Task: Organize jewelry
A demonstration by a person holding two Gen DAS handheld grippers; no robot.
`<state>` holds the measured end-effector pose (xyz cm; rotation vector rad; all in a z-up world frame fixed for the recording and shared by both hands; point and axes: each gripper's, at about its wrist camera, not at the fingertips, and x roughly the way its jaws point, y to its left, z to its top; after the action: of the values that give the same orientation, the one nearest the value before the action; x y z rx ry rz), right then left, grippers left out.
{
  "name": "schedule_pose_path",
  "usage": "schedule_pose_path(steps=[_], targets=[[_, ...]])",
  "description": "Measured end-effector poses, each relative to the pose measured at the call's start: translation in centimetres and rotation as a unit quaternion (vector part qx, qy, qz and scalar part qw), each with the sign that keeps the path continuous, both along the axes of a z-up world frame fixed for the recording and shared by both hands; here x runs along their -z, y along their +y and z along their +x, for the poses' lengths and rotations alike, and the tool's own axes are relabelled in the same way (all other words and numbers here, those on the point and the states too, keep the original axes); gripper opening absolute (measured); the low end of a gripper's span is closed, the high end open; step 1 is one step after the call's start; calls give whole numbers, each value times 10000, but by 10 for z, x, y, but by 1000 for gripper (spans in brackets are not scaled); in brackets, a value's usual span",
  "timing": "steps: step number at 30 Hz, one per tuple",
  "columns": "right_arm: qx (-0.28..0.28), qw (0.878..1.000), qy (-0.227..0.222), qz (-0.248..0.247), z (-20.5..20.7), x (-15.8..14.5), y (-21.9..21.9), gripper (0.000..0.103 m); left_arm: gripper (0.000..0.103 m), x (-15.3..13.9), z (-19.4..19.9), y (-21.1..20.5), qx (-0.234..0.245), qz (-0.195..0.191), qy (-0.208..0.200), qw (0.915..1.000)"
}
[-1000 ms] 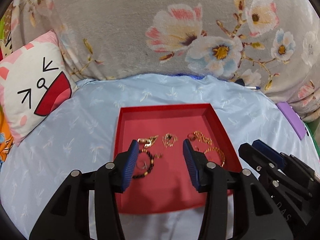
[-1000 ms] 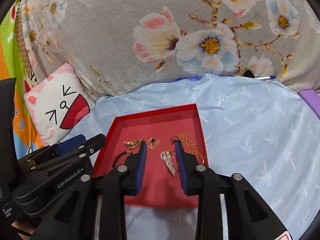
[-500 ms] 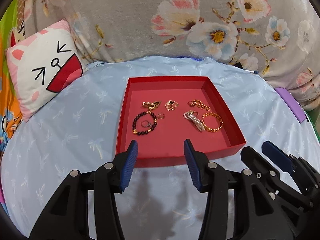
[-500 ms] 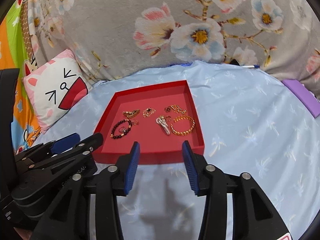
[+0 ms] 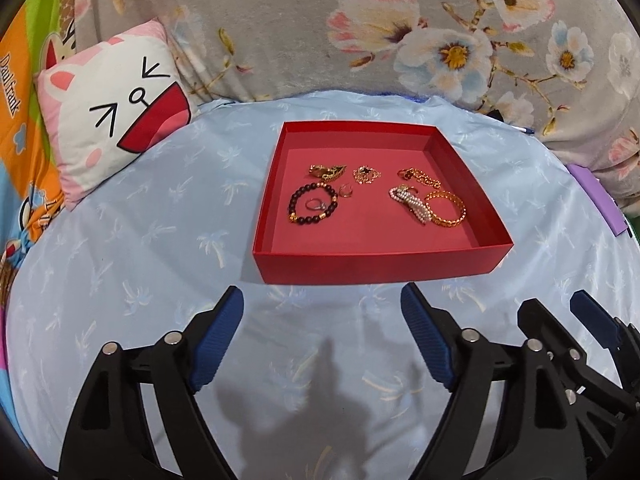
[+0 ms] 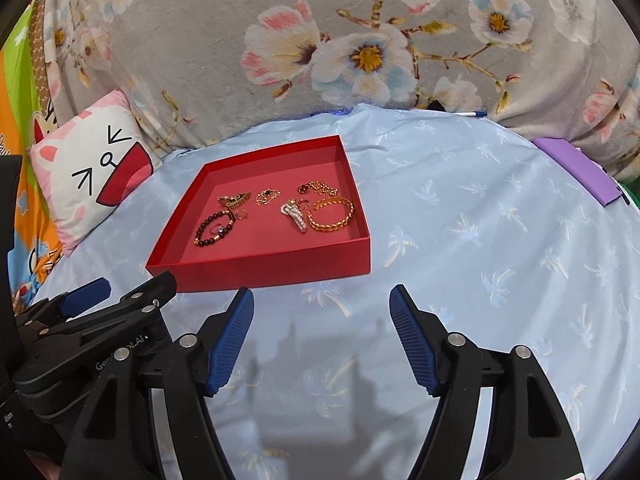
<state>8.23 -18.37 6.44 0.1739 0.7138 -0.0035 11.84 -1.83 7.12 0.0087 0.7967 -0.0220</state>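
- We count one red tray (image 5: 380, 266), ahead of both claws.
- One dark beaded bracelet (image 5: 298, 205), ahead and left of our left claw's centre.
- One gold chain bangle (image 5: 450, 208), ahead to the right.
- One pearl piece (image 5: 412, 203), touching that bangle.
- Two small rings: one ring (image 5: 316, 204) inside the beaded loop, another ring (image 5: 345, 191) just beside it.
- Three small gold ornaments along the far row: leaf ornament (image 5: 327, 171), middle ornament (image 5: 366, 175), chain ornament (image 5: 418, 176).
- One cat pillow (image 5: 108, 112), far left.
- One purple block (image 6: 576, 170), far right of our right claw.
- Two claws: left claw (image 5: 322, 334), right claw (image 6: 322, 330), both spread wide.
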Motion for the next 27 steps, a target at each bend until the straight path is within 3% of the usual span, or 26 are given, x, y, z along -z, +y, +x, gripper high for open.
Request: schedule_pose_path(steps=[7, 27], targets=[[38, 10000, 47, -66, -5, 6, 2, 72, 91, 6, -10, 5, -140, 100, -74, 9998], [61, 9998, 172, -93, -1, 16, 15, 77, 93, 17, -8, 21, -315, 76, 4, 9995]])
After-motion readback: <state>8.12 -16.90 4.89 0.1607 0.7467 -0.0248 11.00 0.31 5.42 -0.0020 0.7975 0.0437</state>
